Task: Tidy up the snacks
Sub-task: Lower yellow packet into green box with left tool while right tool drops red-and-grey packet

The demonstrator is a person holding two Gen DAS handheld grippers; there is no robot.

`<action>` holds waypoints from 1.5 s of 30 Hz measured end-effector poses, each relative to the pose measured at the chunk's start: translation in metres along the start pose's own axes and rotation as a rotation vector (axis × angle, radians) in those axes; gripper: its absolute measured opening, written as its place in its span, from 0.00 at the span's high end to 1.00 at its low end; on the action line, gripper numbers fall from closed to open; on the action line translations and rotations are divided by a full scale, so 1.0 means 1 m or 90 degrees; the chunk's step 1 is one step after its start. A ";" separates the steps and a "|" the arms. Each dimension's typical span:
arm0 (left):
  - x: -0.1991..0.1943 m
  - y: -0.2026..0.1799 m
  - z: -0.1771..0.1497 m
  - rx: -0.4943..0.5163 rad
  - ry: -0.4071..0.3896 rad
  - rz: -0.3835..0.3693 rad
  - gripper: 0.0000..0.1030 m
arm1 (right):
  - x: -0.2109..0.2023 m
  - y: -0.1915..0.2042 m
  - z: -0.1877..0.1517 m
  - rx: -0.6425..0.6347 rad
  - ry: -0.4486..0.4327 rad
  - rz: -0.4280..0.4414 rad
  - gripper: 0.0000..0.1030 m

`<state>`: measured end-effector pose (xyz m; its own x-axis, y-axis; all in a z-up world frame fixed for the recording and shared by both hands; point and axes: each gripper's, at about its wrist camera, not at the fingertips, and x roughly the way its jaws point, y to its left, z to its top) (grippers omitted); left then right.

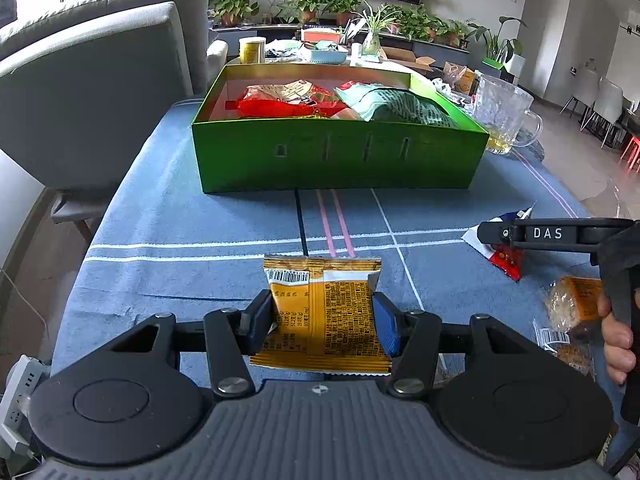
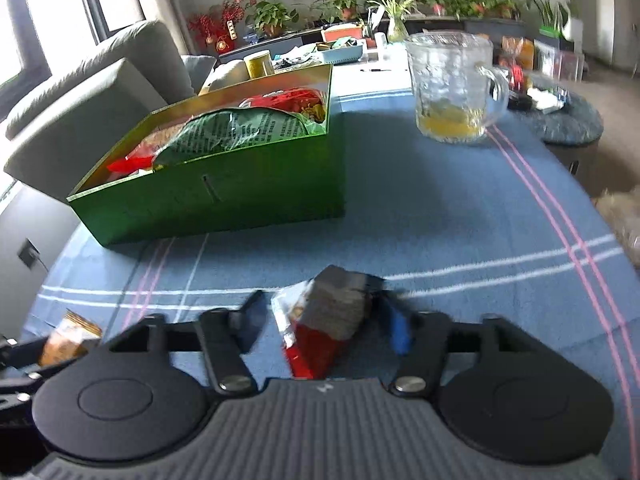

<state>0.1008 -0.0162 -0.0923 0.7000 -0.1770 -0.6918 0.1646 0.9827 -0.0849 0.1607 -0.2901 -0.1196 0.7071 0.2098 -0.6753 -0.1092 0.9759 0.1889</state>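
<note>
While the green box (image 1: 336, 156) stands on the blue striped tablecloth (image 1: 180, 216) as landmark, the left gripper (image 1: 322, 322) clasps an orange snack packet (image 1: 324, 312) between its pads, in front of the box's near wall. The right gripper (image 2: 322, 322) stands released, jaws wide; a red-and-dark snack packet (image 2: 324, 328) lies between its fingers, contact unclear because of blur. Inside the box lie a red bag (image 1: 280, 100) and a green bag (image 1: 400, 106). A glass mug (image 2: 452, 88) holding yellow liquid stands right of the box. Only the left wrist view shows the person's hand (image 1: 618, 336) and a second orange packet (image 1: 572, 304) beside it. Nothing lies between the box and either gripper.
</note>
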 end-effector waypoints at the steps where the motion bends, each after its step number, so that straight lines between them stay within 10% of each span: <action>1: 0.001 0.000 0.000 -0.001 0.001 -0.001 0.52 | 0.000 -0.001 0.000 0.002 -0.001 0.004 0.23; 27: -0.023 0.003 0.073 0.029 -0.128 -0.007 0.52 | -0.047 0.050 0.065 -0.044 -0.127 0.155 0.23; 45: 0.059 0.033 0.155 0.017 -0.142 0.021 0.52 | 0.017 0.068 0.123 -0.022 -0.147 0.149 0.23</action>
<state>0.2556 -0.0024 -0.0244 0.8407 -0.1558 -0.5186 0.1560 0.9868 -0.0435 0.2513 -0.2276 -0.0311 0.7991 0.4130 -0.4368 -0.3083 0.9053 0.2921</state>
